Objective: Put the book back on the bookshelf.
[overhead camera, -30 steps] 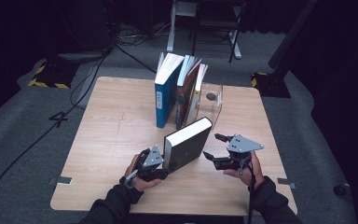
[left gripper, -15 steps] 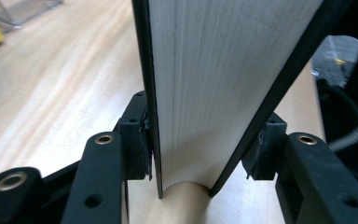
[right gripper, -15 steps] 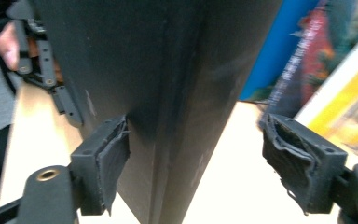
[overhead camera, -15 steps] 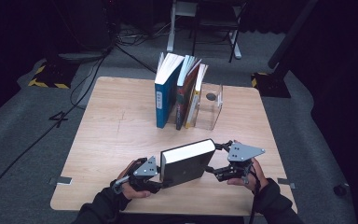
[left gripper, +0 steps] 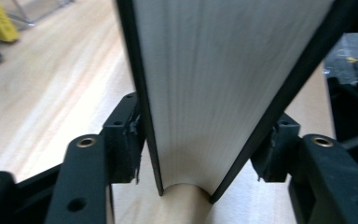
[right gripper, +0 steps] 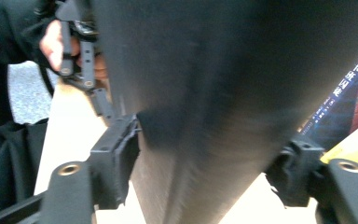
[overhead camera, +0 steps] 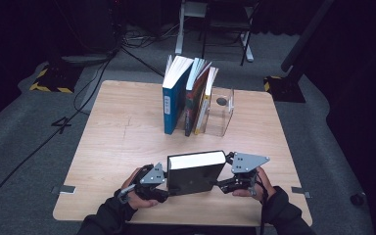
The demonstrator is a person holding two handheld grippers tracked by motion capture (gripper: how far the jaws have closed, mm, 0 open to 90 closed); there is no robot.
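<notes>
Black book point(overhead camera: 196, 172) stands on edge at the near side of the desk point(overhead camera: 122, 137), roughly 6 o'clock from the row of books, page block up and pale. Left gripper point(overhead camera: 162, 182) sits at the book's 9 o'clock end, right gripper point(overhead camera: 221, 185) at its 3 o'clock end, a hand behind each.

In the left gripper view the book point(left gripper: 223, 84) runs straight up between the fingers point(left gripper: 126, 135); the left one lies on the cover, the right one is close to the other cover but a slim gap seems to show. These fingers have just been opening, book between them, so I call them released.

In the right gripper view the dark cover point(right gripper: 223, 93) is blurred; the left finger point(right gripper: 119, 149) meets it, the far one sits at its edge. These fingers have just been closing on the book; full clench cannot be told.

At 12 o'clock from the black book: blue book point(overhead camera: 174, 100) upright, two more books point(overhead camera: 200, 95) leaning against a clear bookend point(overhead camera: 223, 112). Dark floor and cables lie beyond the desk.
</notes>
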